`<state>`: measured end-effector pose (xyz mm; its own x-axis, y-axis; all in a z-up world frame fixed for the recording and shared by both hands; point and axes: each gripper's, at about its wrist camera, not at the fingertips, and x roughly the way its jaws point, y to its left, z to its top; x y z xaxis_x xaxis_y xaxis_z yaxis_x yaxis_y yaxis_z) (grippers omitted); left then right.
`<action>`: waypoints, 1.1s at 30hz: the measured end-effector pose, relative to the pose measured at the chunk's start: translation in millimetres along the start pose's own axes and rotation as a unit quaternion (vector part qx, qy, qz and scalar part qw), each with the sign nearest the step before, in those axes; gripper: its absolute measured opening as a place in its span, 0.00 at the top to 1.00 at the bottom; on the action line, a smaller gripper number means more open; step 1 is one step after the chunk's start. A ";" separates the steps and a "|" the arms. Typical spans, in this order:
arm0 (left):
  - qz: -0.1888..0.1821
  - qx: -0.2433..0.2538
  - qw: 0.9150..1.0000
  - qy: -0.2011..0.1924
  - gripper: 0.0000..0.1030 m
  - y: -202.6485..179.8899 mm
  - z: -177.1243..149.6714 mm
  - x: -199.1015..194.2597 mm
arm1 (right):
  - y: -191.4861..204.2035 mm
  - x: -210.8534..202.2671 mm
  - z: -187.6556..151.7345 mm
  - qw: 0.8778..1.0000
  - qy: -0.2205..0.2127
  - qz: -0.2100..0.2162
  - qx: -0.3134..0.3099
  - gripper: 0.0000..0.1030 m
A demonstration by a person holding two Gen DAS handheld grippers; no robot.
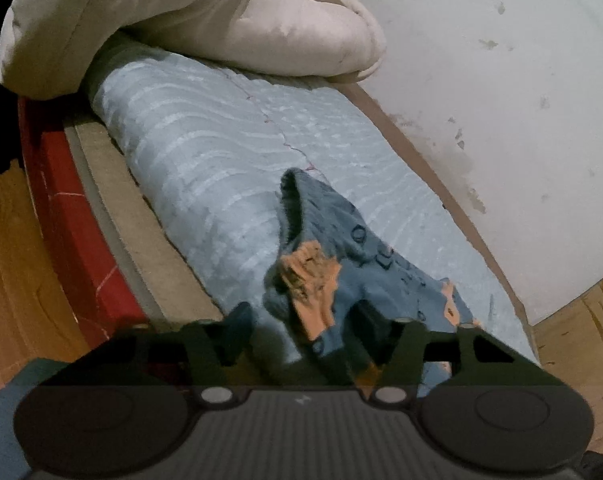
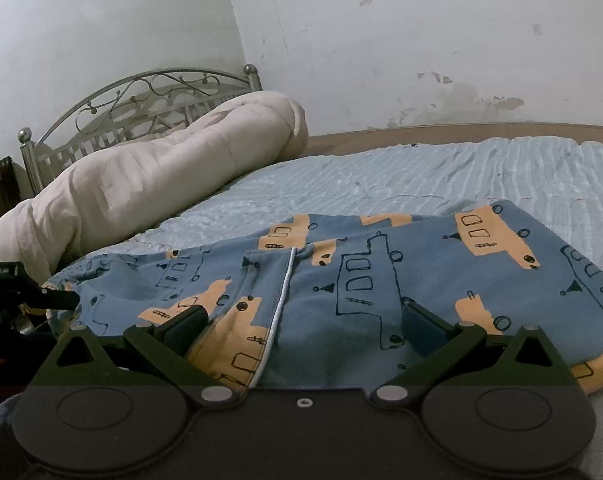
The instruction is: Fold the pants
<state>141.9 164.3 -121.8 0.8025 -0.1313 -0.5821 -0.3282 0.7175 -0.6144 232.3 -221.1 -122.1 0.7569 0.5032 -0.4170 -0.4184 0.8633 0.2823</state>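
Nearest the lens in the right wrist view, the right gripper [image 2: 303, 322] hangs low over the pants [image 2: 341, 280], its jaws spread wide, one finger on either side of the white-piped seam and no cloth visibly pinched between them. We read this as a hold-in-place posture: it sits over the flat body of the garment while the other hand works an edge. The pants, blue with orange boat prints, lie spread on the striped bedsheet [image 2: 421, 176], near the bed's front edge.

In the left wrist view, the left gripper [image 1: 297, 330] has its jaws about half spread, with a bunched fold of the pants [image 1: 321, 264] standing up between them. We cannot tell whether the pads actually press the cloth. A rolled duvet [image 2: 149, 176] lies well apart, by the metal headboard [image 2: 141, 96].
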 end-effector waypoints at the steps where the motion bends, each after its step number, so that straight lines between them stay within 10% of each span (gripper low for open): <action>1: 0.001 -0.001 1.000 -0.002 0.53 -1.2 -0.3 -0.7 | -0.4 -0.2 0.0 1.000 0.000 0.000 0.001 0.01; 13: 0.038 0.026 0.999 -0.029 0.85 -24.0 -6.6 -15.9 | -1.0 -1.4 -0.2 1.000 -0.002 0.002 0.002 0.01; 33: 0.030 0.193 0.975 -0.105 0.90 -110.1 -12.2 -33.7 | -8.4 -9.8 -2.4 0.999 -0.027 0.022 0.026 0.01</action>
<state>145.0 81.4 -41.0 0.8856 0.0331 -0.4633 -0.1987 0.9286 -0.3135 227.2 -233.1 -122.5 0.7649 0.5360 -0.3574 -0.4253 0.8368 0.3447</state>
